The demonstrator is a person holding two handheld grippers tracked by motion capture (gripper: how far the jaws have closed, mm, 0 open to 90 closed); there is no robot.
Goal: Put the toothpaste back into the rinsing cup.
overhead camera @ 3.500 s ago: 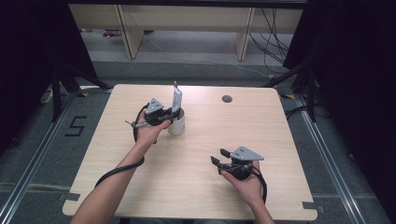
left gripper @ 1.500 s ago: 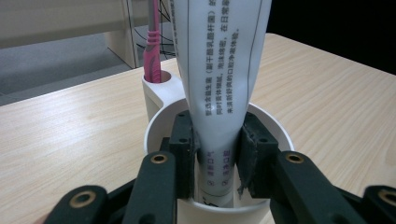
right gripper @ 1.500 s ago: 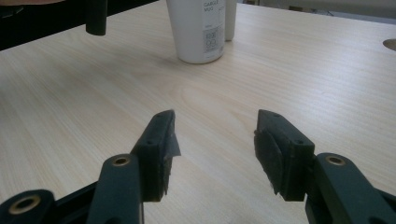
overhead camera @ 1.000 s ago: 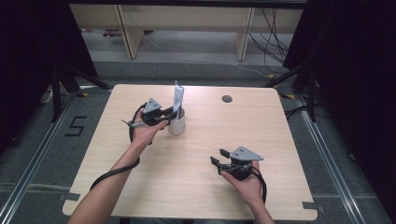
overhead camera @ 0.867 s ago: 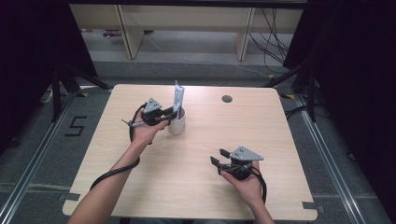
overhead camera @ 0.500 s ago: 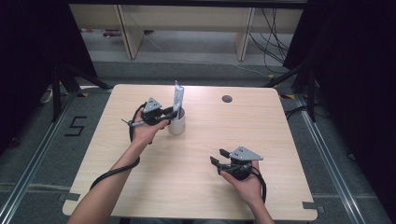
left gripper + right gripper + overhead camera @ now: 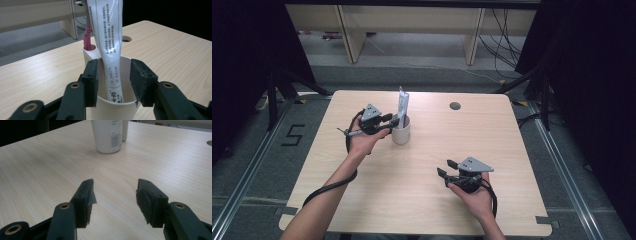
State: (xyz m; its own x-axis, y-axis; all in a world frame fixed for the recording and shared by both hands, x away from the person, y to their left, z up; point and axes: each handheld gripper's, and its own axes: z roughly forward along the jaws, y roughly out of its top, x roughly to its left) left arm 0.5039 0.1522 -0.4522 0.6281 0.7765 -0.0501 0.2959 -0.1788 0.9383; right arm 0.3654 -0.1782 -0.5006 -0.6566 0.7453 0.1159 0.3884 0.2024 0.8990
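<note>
A white cup [image 7: 401,134] stands on the table's left half, with a white toothpaste tube [image 7: 402,105] upright in it. In the left gripper view a pink toothbrush [image 7: 87,37] stands in a small holder at the cup's [image 7: 110,112] back. My left gripper [image 7: 393,120] sits at the rim. Its jaws have just been opening and now stand on either side of the tube [image 7: 110,37], clear of it. My right gripper [image 7: 444,167] rests low over the front right of the table, open with nothing between its fingers [image 7: 115,200]. It faces the cup [image 7: 108,135].
A round cable hole [image 7: 455,106] lies in the wooden table [image 7: 512,150] at the back right. Wooden shelving legs and cables stand on the floor behind the table. Black curtains hang on both sides.
The left gripper's jaws look slightly wider beside the tube, which stays upright in the cup. The right hand has not moved.
</note>
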